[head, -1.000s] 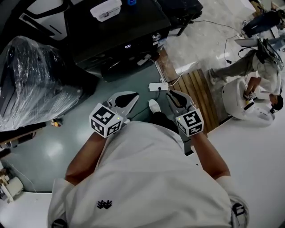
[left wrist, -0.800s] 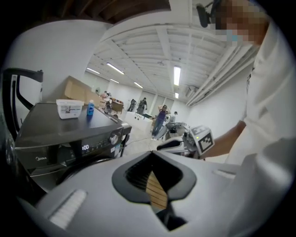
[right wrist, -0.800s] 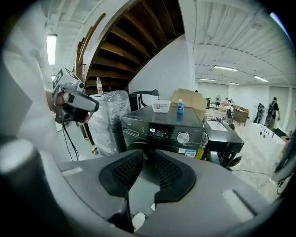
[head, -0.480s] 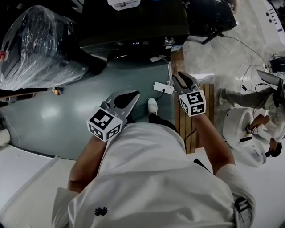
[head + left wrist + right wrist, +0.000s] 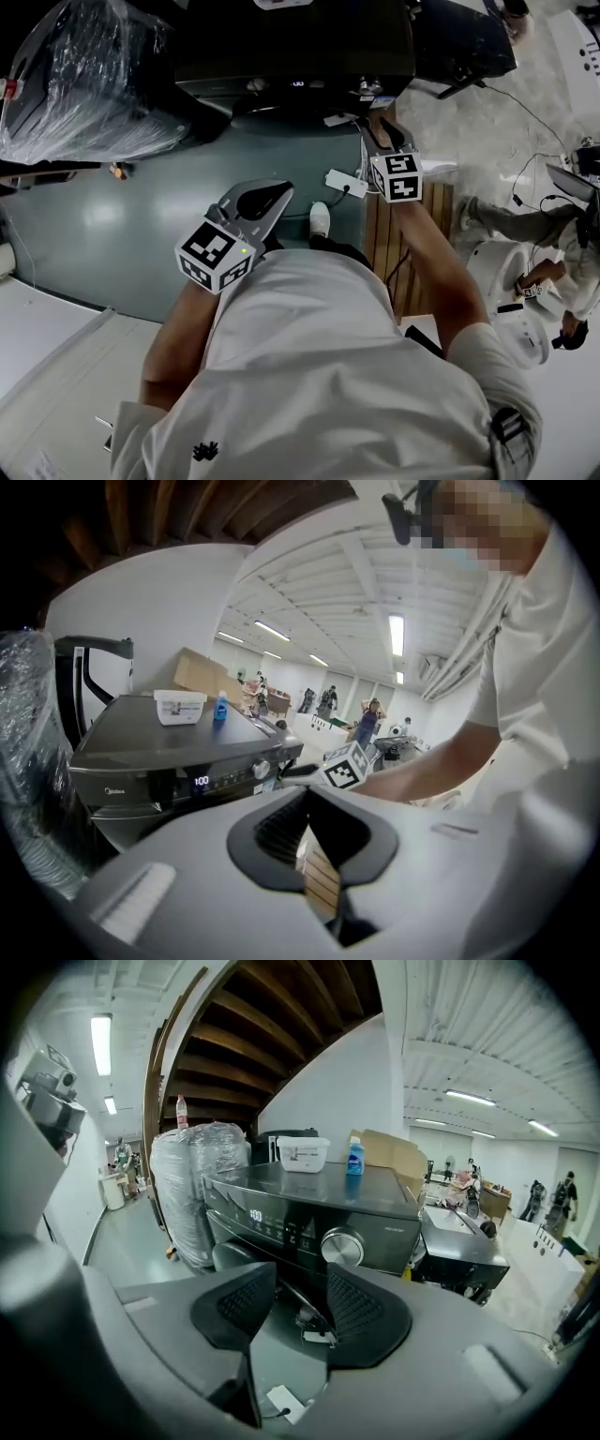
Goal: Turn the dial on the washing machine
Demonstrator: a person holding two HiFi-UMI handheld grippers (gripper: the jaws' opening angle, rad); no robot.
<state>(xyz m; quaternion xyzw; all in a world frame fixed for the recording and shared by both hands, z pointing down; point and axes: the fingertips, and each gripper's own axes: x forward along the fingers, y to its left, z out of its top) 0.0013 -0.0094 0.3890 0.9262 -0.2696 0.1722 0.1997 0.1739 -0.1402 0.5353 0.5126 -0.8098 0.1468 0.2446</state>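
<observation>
The dial (image 5: 343, 1246), a round silver knob, is set in the dark control panel on the front of the washing machine (image 5: 281, 1206), to the right of a lit display (image 5: 255, 1215). The right hand-held gripper (image 5: 300, 1290) is held out in front of that panel, clear of it. Its jaws are parted with nothing between them, and they have just been opening. The dial is seen beyond the gap, just above the right-hand pad. The left hand-held gripper (image 5: 310, 808) is kept further back, close to the person's body. Its jaws appear to be brought together at the tips and are empty, though the angle makes this hard to judge. A strip of wooden slats (image 5: 403, 246) is glimpsed through the opening behind the tips. On top of the machine a white lidded box (image 5: 303, 1153) and a blue bottle (image 5: 355, 1157) are placed side by side. A bundle wrapped in clear plastic (image 5: 192, 1185) is stood to the left of the machine. On the grey-green floor (image 5: 112, 225) a white power strip (image 5: 345, 184) is laid just beside the slats.
</observation>
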